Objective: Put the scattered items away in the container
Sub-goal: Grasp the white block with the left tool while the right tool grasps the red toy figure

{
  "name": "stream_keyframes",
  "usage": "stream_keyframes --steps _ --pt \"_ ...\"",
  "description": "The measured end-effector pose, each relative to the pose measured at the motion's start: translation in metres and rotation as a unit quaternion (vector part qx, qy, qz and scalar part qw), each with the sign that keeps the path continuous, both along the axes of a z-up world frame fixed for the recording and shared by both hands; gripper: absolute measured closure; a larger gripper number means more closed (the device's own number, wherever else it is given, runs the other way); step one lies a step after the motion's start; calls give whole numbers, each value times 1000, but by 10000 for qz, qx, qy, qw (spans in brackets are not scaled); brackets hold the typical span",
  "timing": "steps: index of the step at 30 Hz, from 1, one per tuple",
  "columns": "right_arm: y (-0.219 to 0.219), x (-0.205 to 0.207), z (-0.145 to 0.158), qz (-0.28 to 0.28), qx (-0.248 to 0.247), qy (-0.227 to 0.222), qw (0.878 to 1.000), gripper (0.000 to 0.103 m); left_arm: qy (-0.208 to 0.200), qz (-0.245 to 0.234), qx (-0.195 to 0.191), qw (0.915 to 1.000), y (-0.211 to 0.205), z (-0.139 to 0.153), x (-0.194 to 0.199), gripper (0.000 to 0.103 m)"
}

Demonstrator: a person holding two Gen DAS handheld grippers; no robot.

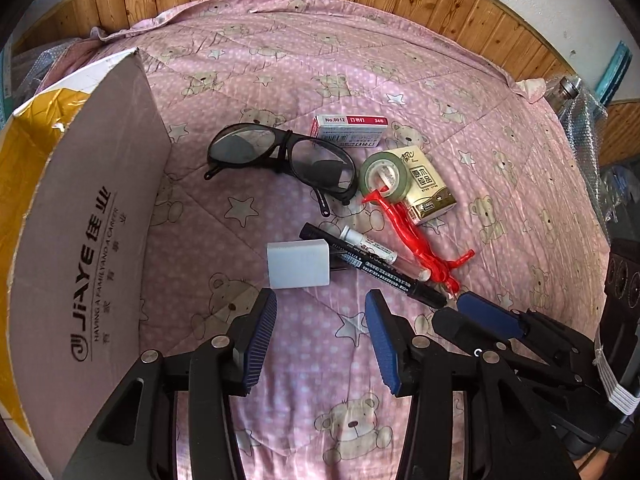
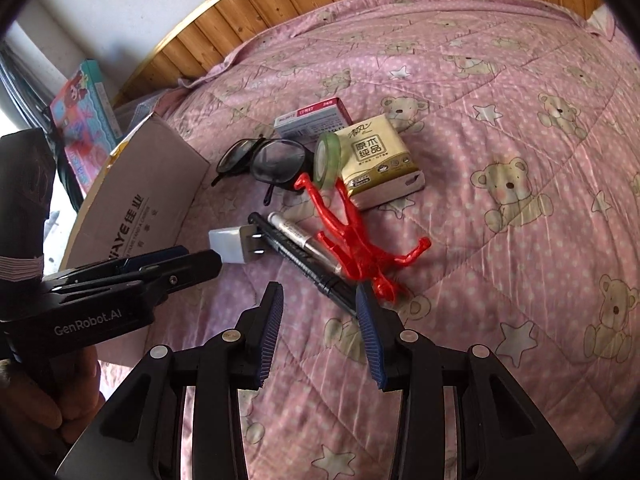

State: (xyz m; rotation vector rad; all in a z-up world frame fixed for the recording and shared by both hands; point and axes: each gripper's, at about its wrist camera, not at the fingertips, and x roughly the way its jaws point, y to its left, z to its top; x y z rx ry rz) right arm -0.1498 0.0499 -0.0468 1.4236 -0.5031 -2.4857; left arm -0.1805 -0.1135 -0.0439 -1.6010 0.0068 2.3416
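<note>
Looking along our left gripper (image 1: 320, 320), we hold its blue ribbed pads wide apart and empty, low over the pink bear-print quilt (image 1: 400, 60) and just short of the white rectangular plug adapter (image 1: 298, 265); this looks like a line-up for a first pick. The open grey cardboard box (image 1: 100, 208) stands close on the left, so each carry should be short. Nothing shows inside it yet. Beyond lie black-framed goggles (image 1: 280, 160), a black marker pen (image 1: 372, 268) and a red plastic figure (image 1: 412, 236). From the right wrist view, our right gripper (image 2: 320, 308) is also spread wide and carries nothing, its right pad close beside the marker's cap end. The figure sprawls across the pens, one arm hooked through a green tape roll (image 2: 328, 156) that leans on a cream tissue pack (image 2: 380, 160).
</note>
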Motion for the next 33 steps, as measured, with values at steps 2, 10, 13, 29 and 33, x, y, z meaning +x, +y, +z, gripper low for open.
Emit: stream_keyframes --steps 2,10,13,29,33 --pt "3 -9 -4 -40 117 -8 9999 63 -36 28 -16 10000 1 -9 -8 55" --pt "5 -41 -19 72 330 -68 9994 65 -55 152 3 9999 -1 -37 -35 48" --pt "12 -46 -25 8 106 -112 9999 75 -149 286 334 9989 -11 -48 -40 47" --pt "22 -13 -15 -215 -279 -33 9994 86 239 209 445 9985 -31 -22 -6 58" --pt "30 1 -11 -323 -521 -48 9981 86 275 190 409 9986 -33 -13 8 58"
